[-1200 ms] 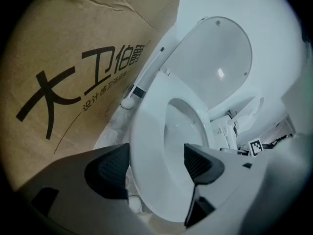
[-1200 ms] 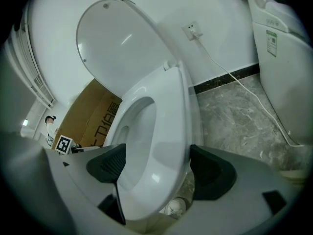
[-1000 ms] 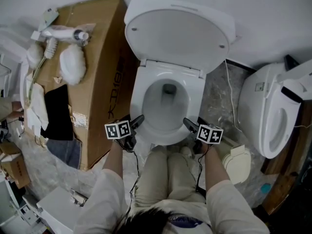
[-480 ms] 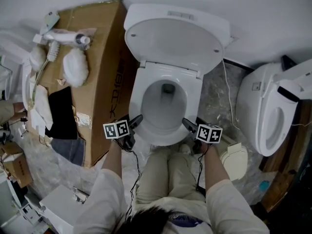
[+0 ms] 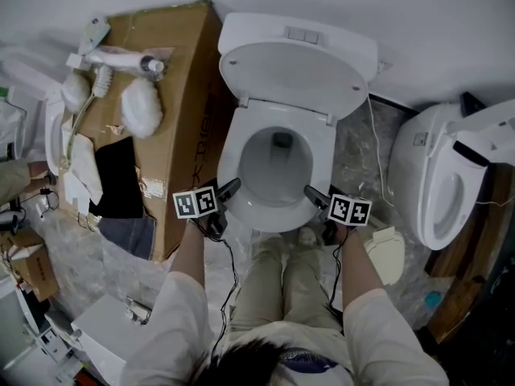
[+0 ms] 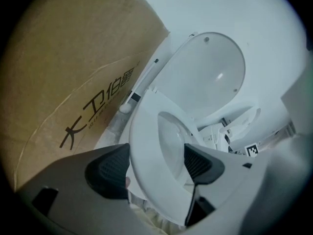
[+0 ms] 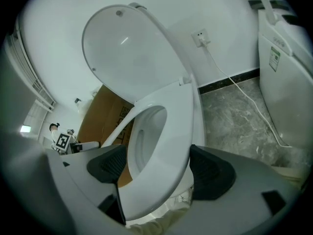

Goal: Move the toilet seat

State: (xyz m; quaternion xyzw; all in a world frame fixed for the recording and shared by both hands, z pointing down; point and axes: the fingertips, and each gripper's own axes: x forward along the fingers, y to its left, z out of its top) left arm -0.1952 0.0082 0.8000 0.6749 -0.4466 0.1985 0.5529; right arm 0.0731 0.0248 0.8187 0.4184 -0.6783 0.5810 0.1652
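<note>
A white toilet stands with its lid (image 5: 294, 71) raised against the wall. The toilet seat (image 5: 233, 163) is a white ring over the bowl. My left gripper (image 5: 228, 191) is at the seat's front left corner and my right gripper (image 5: 315, 195) at its front right. In the left gripper view the seat (image 6: 146, 136) fills the gap of the left gripper (image 6: 154, 168), with both dark pads against it. In the right gripper view the seat (image 7: 171, 121) sits between the pads of the right gripper (image 7: 156, 168), whose jaws are opening slightly. The lid (image 7: 127, 53) stands behind.
A tall cardboard box (image 5: 181, 119) stands close on the toilet's left, with brushes and white cloths (image 5: 133, 107) on top. A second toilet (image 5: 442, 183) is at the right. A cable (image 5: 378, 159) runs down from a wall socket (image 7: 200, 37). The person's legs (image 5: 282, 280) are at the bowl's front.
The head view has shifted a little, so the toilet sits slightly right and higher in it. Both grippers stay at the seat's front corners. The seat shows no clear movement.
</note>
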